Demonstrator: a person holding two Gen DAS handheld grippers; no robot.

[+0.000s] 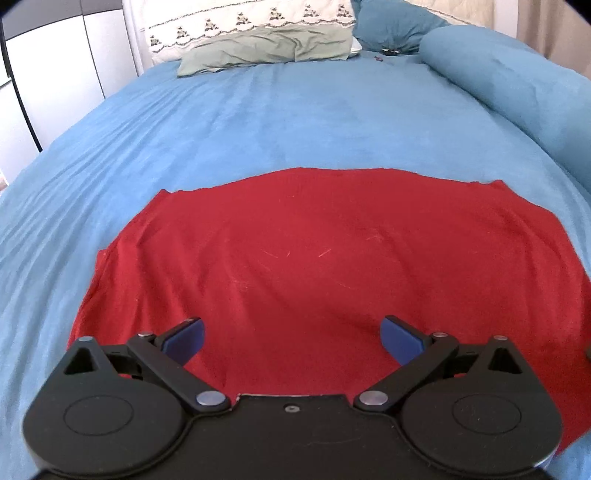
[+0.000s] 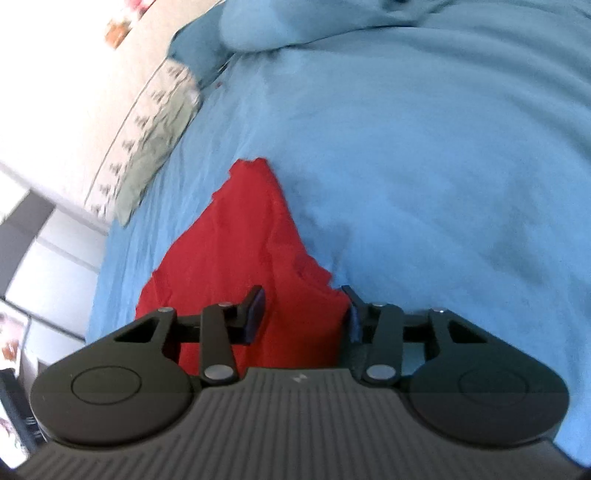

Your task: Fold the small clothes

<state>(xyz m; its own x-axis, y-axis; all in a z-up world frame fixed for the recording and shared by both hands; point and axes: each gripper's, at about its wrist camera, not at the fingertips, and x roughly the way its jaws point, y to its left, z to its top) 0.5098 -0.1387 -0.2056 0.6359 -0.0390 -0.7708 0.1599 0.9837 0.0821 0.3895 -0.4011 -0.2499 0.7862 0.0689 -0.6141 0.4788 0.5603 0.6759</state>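
Blue bedspread [image 1: 295, 122], patterned pillow [image 1: 236, 22], green pillow [image 1: 266, 48], blue bolster [image 1: 517, 85]

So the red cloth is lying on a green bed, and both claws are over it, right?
Not green. The bed is blue, as the left wrist view shows. The red cloth does lie on it, with the left claw and right claw over it.

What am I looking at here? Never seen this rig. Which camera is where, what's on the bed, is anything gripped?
Two handheld two-finger grippers, each carried by a person, each with a fisheye camera looking along its fingers. The left wrist view shows the left gripper, jaws wide open, above a red garment spread flat on a blue bedsheet, pillows beyond. The right wrist view shows the right gripper, tilted, jaws partly open, straddling the garment's edge. Its pads don't visibly press the cloth, so nothing looks held yet.
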